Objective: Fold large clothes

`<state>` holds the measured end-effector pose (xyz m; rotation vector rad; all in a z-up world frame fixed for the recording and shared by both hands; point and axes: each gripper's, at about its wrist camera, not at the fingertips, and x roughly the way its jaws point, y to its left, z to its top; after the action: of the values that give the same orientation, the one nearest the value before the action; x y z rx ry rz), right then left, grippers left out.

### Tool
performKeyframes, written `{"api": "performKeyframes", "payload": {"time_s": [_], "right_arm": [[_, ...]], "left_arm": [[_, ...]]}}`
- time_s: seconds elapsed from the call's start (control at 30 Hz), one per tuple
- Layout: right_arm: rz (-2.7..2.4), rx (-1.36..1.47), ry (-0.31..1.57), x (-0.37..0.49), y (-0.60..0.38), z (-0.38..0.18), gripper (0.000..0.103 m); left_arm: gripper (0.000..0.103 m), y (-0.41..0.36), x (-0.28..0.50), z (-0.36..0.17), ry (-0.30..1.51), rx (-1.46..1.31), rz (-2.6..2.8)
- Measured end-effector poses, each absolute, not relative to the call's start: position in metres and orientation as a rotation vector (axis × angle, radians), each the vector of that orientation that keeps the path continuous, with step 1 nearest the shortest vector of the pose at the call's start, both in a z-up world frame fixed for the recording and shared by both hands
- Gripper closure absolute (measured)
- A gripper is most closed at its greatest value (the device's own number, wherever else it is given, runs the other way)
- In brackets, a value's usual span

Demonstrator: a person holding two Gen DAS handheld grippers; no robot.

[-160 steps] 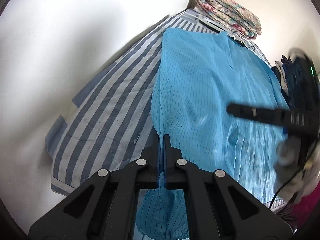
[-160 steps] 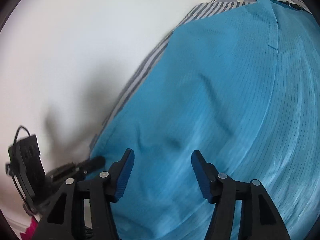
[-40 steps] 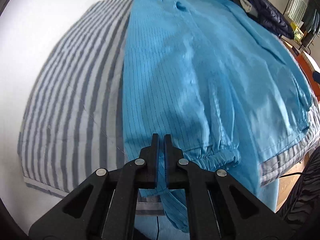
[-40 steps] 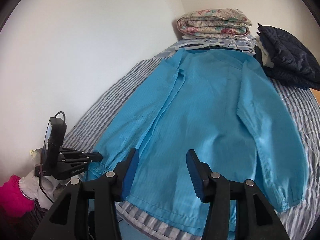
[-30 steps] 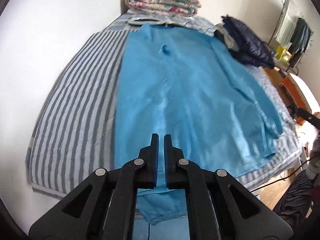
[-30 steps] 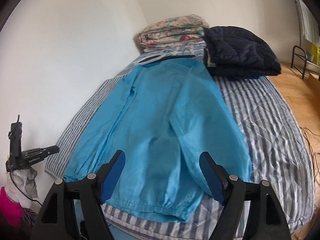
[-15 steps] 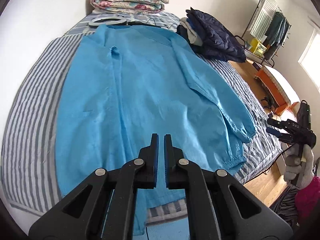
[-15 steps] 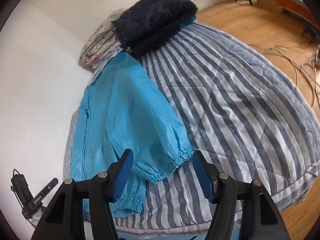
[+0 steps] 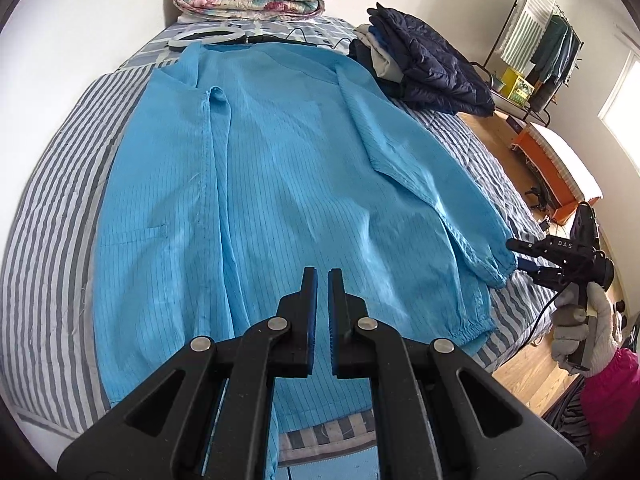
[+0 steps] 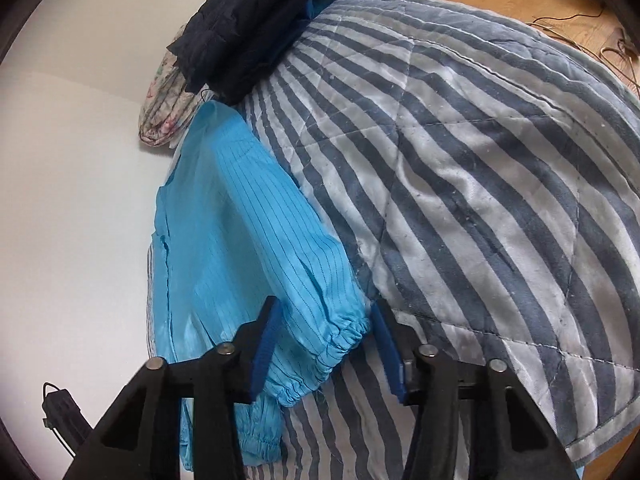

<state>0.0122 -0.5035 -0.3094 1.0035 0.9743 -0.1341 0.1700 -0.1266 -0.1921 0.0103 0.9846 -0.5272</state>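
Closing our right gripper on the sleeve cuff lying between its jaws; left gripper clenched, empty.

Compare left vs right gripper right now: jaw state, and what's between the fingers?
Jaws: the left gripper is shut, pads nearly together; the right gripper has a wide gap and is closing.
Contents: nothing shows between the left gripper's pads; the blue garment's elastic sleeve cuff sits between the right gripper's pads, not yet pinched.
Position: left is above the blue garment near its hem; right is at the cuff on the striped bedcover.
Shared: black frames, blue pads.
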Motion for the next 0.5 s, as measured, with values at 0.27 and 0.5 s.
{"api": "performKeyframes", "payload": {"time_s": [0.27, 0.5], "right_arm": [[-0.160, 0.835, 0.903, 0.016, -0.496, -0.265, 0.096], [-0.262, 0.490, 0.748, 0.016, -0.471, -0.186, 0.097]], "left_arm": [[0.101, -0.124, 0.172, -0.190, 0.974, 0.007, -0.521], [0.100, -0.125, 0.174, -0.191, 0.974, 0.010, -0.525]]}}
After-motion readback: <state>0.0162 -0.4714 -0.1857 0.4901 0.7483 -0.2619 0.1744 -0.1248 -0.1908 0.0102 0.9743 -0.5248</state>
